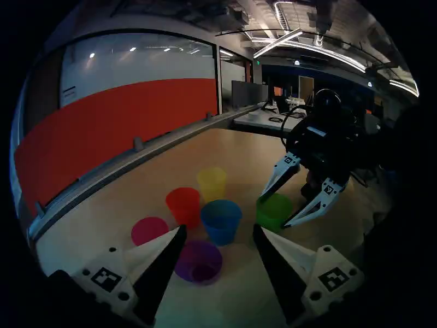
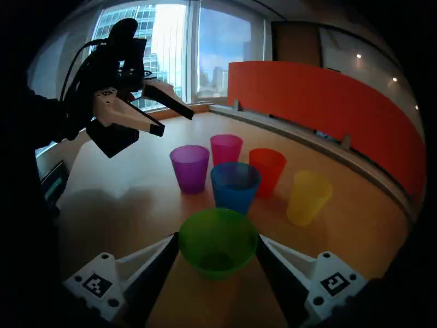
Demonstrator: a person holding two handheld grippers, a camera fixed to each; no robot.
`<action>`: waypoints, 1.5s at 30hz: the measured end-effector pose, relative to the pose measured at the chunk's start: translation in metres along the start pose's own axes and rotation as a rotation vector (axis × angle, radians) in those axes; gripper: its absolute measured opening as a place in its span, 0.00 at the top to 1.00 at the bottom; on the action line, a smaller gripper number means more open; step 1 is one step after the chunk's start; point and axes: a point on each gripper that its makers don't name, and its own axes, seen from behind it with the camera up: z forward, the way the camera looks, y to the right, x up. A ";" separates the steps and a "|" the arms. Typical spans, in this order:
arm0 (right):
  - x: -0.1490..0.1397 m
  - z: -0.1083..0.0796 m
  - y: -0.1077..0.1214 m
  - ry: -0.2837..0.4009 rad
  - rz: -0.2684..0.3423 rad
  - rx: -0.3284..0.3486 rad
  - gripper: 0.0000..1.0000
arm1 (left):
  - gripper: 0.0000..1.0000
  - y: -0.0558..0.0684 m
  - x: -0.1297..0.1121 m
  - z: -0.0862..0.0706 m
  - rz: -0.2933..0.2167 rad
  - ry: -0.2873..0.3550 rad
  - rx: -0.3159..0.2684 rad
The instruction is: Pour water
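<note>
six plastic cups, one of each colour, stand upright on a pale wood bench [image 2: 349, 229] between two claws. left to right in the right gripper view: the left claw [image 2: 177, 123], open in mid-air, then purple cup [image 2: 189, 167], pink cup [image 2: 226, 147], blue cup [image 2: 235, 186], red cup [image 2: 267, 169], yellow cup [image 2: 308, 197]. nearest, the translucent green cup [image 2: 218, 229] sits between the fingers of the open right claw [image 2: 217, 240].

Left gripper view: dim, lit by ceiling strip lights [image 1: 279, 41]; right side sinks into black.
Right gripper view: brighter; daylight through windows [image 2: 164, 49], blown out.
Shadows: soft, on table [image 2: 109, 202].
Glow: green cup [image 2: 218, 243] translucent.
Edges: bent, blurred.
</note>
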 end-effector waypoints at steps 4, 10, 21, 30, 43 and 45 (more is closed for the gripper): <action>-0.001 0.001 0.002 -0.002 0.002 -0.004 0.06 | 0.10 0.001 0.000 0.000 0.003 -0.002 -0.002; 0.000 -0.001 0.002 0.001 0.019 -0.001 0.07 | 0.10 0.001 -0.002 0.000 0.004 -0.007 0.000; 0.008 -0.016 0.003 0.025 0.031 -0.011 0.08 | 0.10 0.004 -0.002 0.001 0.009 -0.016 -0.006; 0.018 -0.040 0.004 0.074 0.023 -0.032 0.08 | 0.10 0.008 -0.002 0.005 0.016 -0.028 -0.016; 0.042 -0.078 0.009 0.165 0.012 -0.087 0.08 | 0.10 0.013 -0.007 0.015 0.028 -0.066 -0.027; 0.046 -0.083 0.010 0.178 0.011 -0.094 0.08 | 0.10 0.014 -0.008 0.018 0.026 -0.075 -0.030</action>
